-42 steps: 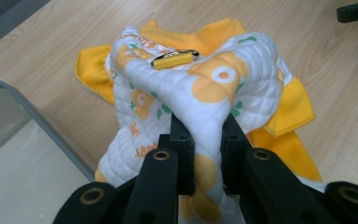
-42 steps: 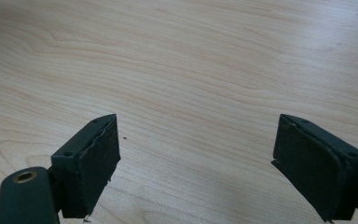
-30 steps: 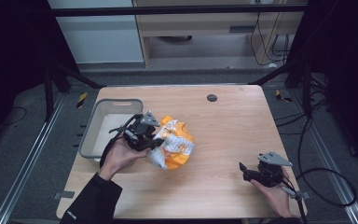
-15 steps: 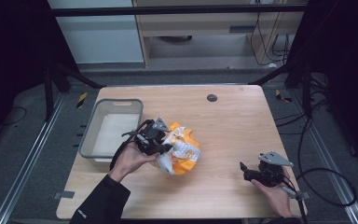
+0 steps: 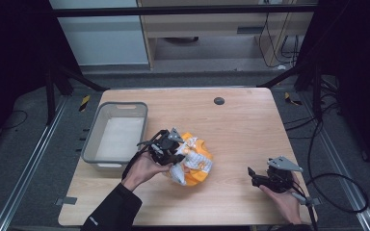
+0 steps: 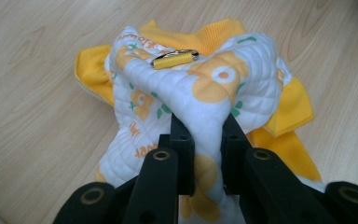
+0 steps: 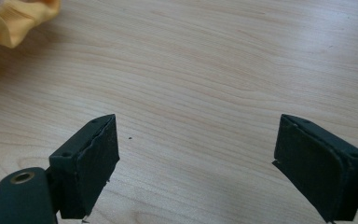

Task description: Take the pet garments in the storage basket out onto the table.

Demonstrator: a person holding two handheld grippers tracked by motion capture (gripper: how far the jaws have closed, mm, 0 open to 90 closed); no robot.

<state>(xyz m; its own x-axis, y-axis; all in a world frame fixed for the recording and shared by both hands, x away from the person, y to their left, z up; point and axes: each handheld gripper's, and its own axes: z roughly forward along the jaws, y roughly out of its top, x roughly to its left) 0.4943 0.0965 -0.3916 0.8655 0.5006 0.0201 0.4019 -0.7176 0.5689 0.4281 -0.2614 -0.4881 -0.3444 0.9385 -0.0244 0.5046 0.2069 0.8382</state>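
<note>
1. Since the earlier frames, the left gripper (image 5: 173, 153) has carried the yellow-and-white quilted garment (image 5: 192, 163) away from the grey bin (image 5: 117, 137) toward the middle of the table (image 5: 241, 125); the right gripper (image 5: 260, 177) stays parked near the table's front right.
2. Handling, as a judgement: the garment looks soft, light and limp, padded with a quilted face. It will sag and drape instead of holding shape, and it should not slip much between the pads. A bunched fold or a hem gives the surest hold.
3. Left gripper: its jaws are pressed together on a raised fold of the white quilted cloth, which bulges up just beyond the tips. A small yellow strap with a metal ring (image 6: 175, 59) sits on top of that fold, farther out from the jaws.
4. Right gripper (image 7: 196, 163): jaws spread wide, holding nothing, bare wood between them. A corner of the garment's yellow cloth (image 7: 18, 18) lies well ahead and to the left of its jaws.
</note>
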